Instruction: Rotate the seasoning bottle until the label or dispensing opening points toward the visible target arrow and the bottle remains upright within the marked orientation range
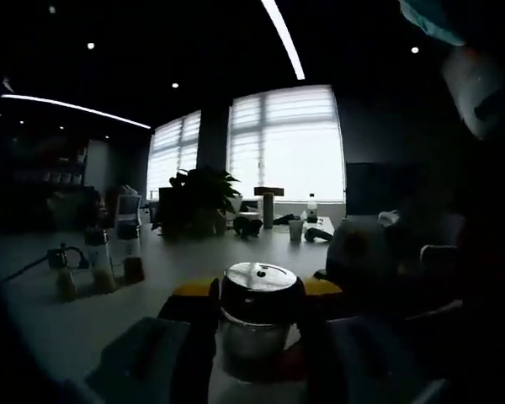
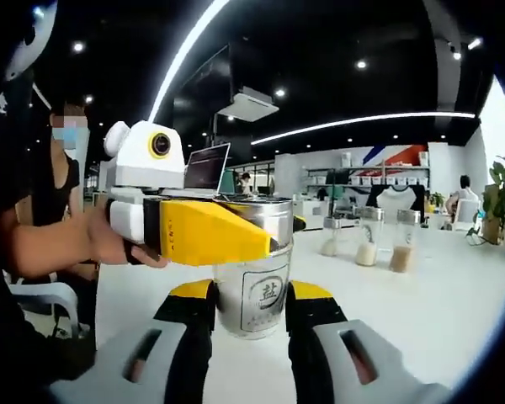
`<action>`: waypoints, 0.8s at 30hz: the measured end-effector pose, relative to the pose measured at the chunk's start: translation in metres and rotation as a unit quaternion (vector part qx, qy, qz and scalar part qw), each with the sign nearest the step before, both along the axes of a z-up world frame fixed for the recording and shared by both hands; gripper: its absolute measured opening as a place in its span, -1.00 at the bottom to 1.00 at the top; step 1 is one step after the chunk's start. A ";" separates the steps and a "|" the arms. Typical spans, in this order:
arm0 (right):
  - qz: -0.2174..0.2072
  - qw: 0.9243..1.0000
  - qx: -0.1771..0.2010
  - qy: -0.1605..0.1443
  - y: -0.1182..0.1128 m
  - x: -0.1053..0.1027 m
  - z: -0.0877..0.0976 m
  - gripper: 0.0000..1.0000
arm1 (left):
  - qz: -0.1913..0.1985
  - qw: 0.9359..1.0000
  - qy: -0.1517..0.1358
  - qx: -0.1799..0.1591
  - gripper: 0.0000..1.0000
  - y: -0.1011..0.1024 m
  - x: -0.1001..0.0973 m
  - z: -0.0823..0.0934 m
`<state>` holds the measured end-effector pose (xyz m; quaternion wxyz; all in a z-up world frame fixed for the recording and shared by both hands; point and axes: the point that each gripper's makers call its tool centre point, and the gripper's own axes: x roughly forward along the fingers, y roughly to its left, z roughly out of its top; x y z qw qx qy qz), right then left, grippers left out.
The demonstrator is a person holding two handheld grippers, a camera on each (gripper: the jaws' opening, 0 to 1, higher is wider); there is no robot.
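Both claws are on the seasoning bottle [image 2: 254,268] and it stands upright on the white counter [image 2: 454,311]. In the right gripper view the right claw [image 2: 251,296] brackets the lower glass, jaws narrow and close at either side; whether the pads truly bite I cannot tell. The left claw [image 2: 227,231] comes in from nine o'clock and clamps high, just under the metal lid. The left gripper view agrees: left claw [image 1: 257,290] shut on the bottle, shiny cap at twelve o'clock between the yellow tips.

The danger, as I judge it: two grips at two heights. If one twists while the other holds firm, smooth glass slips, or the bottle tips off vertical and leaves its range. No target arrow can be seen, so overshooting is a real risk.

The body is clear, cylindrical, slick glass; the lid is polished steel; a square printed label faces the right camera. More seasoning jars [image 2: 366,237] stand at two o'clock.
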<state>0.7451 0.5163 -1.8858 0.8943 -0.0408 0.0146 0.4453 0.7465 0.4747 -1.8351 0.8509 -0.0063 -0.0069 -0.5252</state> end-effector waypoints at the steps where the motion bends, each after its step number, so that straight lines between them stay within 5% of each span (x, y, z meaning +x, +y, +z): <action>1: -0.005 1.000 0.002 0.002 0.000 0.002 0.000 -0.39 | 0.014 1.000 0.003 0.000 -0.25 0.001 0.002 0.000; 7: -0.097 0.995 -0.005 -0.018 -0.012 0.019 0.007 -0.39 | 0.094 0.995 -0.016 -0.007 -0.27 0.008 0.012 0.006; 11: -0.120 0.993 0.013 -0.015 -0.013 0.024 0.014 -0.39 | 0.121 0.991 0.017 -0.047 -0.29 0.013 0.018 0.010; 16: -0.113 0.993 -0.005 -0.026 -0.012 0.026 0.011 -0.39 | 0.128 0.990 0.024 -0.051 -0.30 0.019 0.021 0.007; 24: -0.019 0.999 0.036 0.009 -0.008 0.014 0.008 -0.40 | 0.079 0.996 0.022 -0.030 -0.31 0.021 0.016 0.003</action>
